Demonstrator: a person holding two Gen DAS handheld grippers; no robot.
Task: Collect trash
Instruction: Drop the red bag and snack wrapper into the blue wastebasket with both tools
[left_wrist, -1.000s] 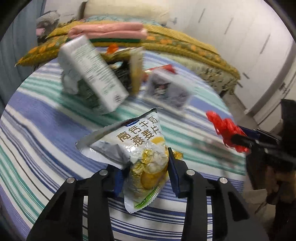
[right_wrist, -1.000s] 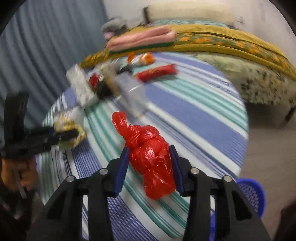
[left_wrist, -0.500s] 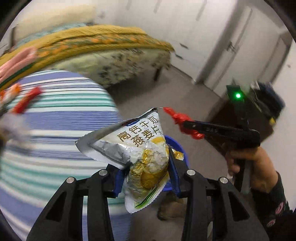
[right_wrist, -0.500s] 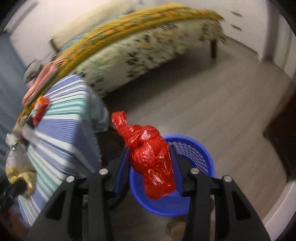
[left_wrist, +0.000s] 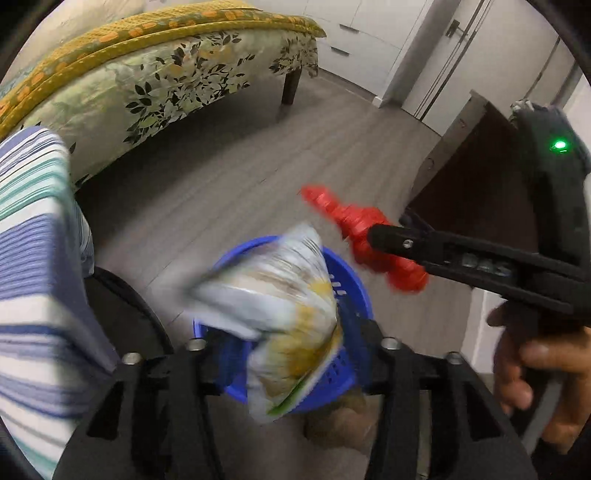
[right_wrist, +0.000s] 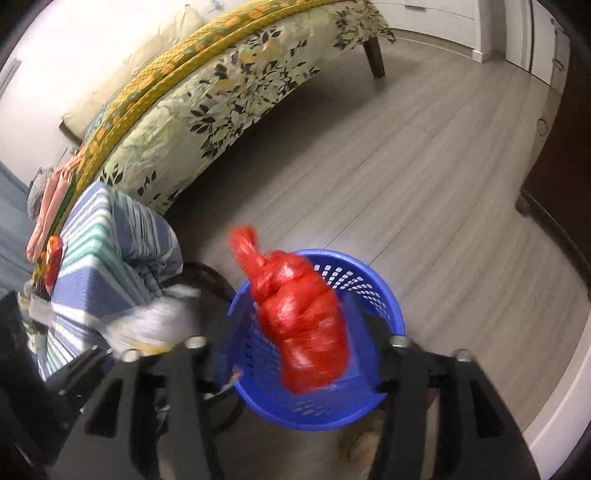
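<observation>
On the left, the blue-and-white striped cloth-covered worktop (left_wrist: 33, 280) is seen. The left tool (left_wrist: 291, 347) is spread wide, the blurred silver-and-yellow foil snack packet (left_wrist: 284, 317) apparently loose between its fingers above the blue perforated plastic basket (right_wrist: 373, 288). Releases are best centred over the rim. Rightward, the right tool (right_wrist: 295, 354), angled downward, stands parted around the knotted red plastic bag (right_wrist: 299, 317).

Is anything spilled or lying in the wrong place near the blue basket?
Nothing looks spilled. The snack packet and the red bag are both blurred above the blue basket, with wide jaws beside them, so they seem just released. No trash shows on the floor.
</observation>
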